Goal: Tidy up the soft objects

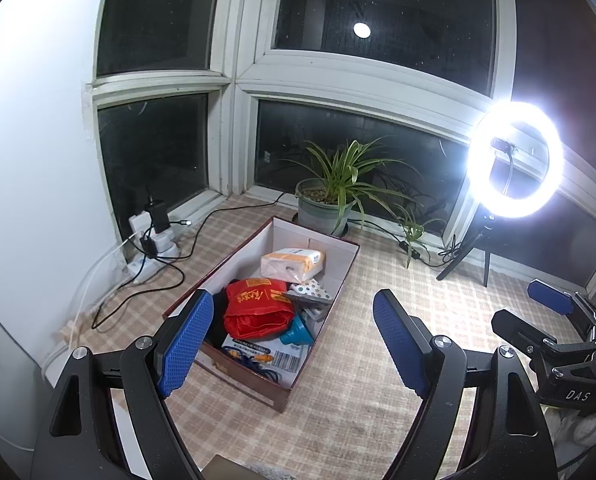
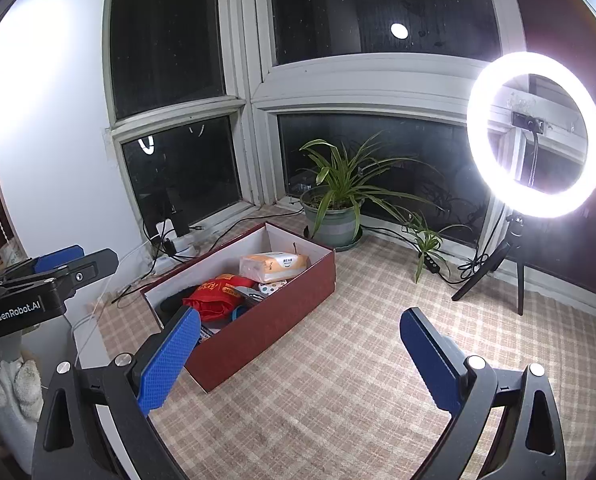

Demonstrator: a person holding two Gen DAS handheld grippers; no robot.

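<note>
Grippers hover near the camera, the left gripper (image 1: 294,340) spread wide with nothing between its blue pads and its left pad over the near corner of the dark red box (image 2: 274,320), the right gripper (image 2: 300,360) likewise spread over bare checked cloth (image 2: 338,400). Inside the box lie a red bag (image 1: 258,308) and, farther back, an orange tissue pack (image 1: 292,262). Beyond its far rim stand a potted plant (image 1: 330,200) and a ring light (image 2: 536,136) by the window.
</note>
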